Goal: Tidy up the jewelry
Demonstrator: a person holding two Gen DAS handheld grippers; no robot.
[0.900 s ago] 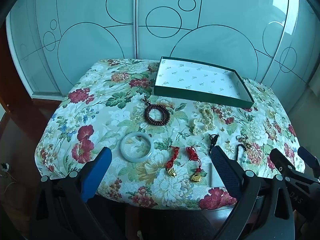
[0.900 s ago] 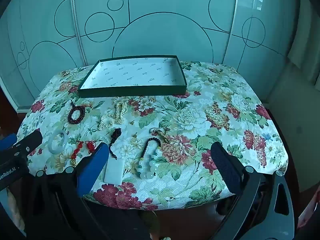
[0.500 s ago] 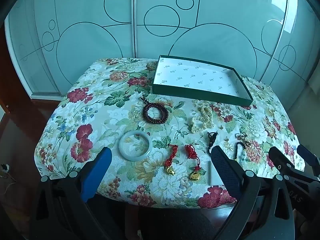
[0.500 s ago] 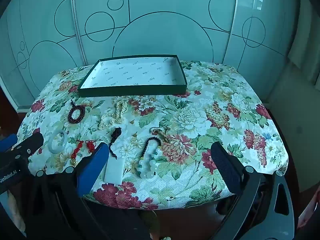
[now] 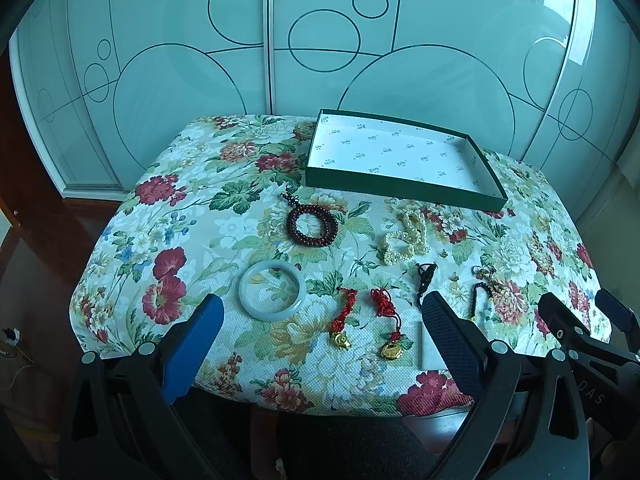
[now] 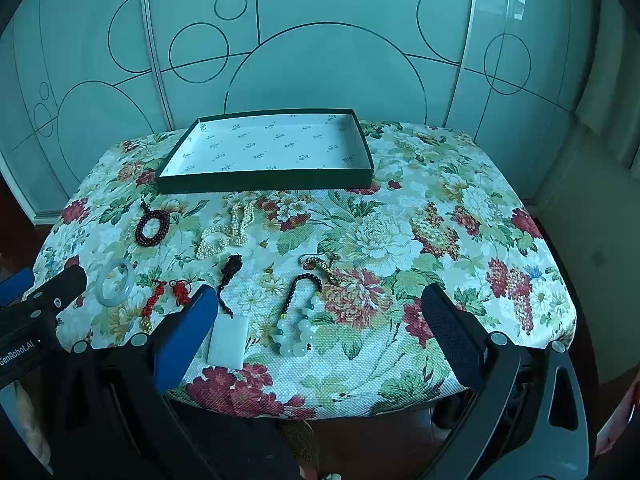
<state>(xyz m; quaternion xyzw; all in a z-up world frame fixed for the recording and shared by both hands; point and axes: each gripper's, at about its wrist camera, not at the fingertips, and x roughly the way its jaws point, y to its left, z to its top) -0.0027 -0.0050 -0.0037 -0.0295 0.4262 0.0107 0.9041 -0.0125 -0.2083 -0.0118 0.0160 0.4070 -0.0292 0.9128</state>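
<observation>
An empty green box (image 5: 404, 190) (image 6: 264, 181) with white lining sits at the back of the floral-clothed table (image 5: 192, 208). In front of it lie a dark red bead bracelet (image 5: 312, 222) (image 6: 152, 227), a pearl strand (image 5: 404, 238) (image 6: 226, 232), a pale jade bangle (image 5: 273, 291) (image 6: 116, 283), two red-cord gold charms (image 5: 344, 320) (image 5: 386, 326), a white tablet pendant on black cord (image 6: 228, 340) and a jade bead string (image 6: 298, 330). My left gripper (image 5: 320, 344) is open and empty at the front edge. My right gripper (image 6: 316, 332) is open and empty over the bead string.
Frosted glass cabinet doors with circle patterns (image 5: 280, 40) stand behind the table. A small gold keyring piece (image 6: 320, 264) lies mid-table. The right gripper shows at the left wrist view's right edge (image 5: 580, 332). Wooden floor lies left of the table (image 5: 48, 240).
Both views have shifted very slightly; the left gripper has drifted a little back and up. Nothing on the table has moved, and both grippers stay open.
</observation>
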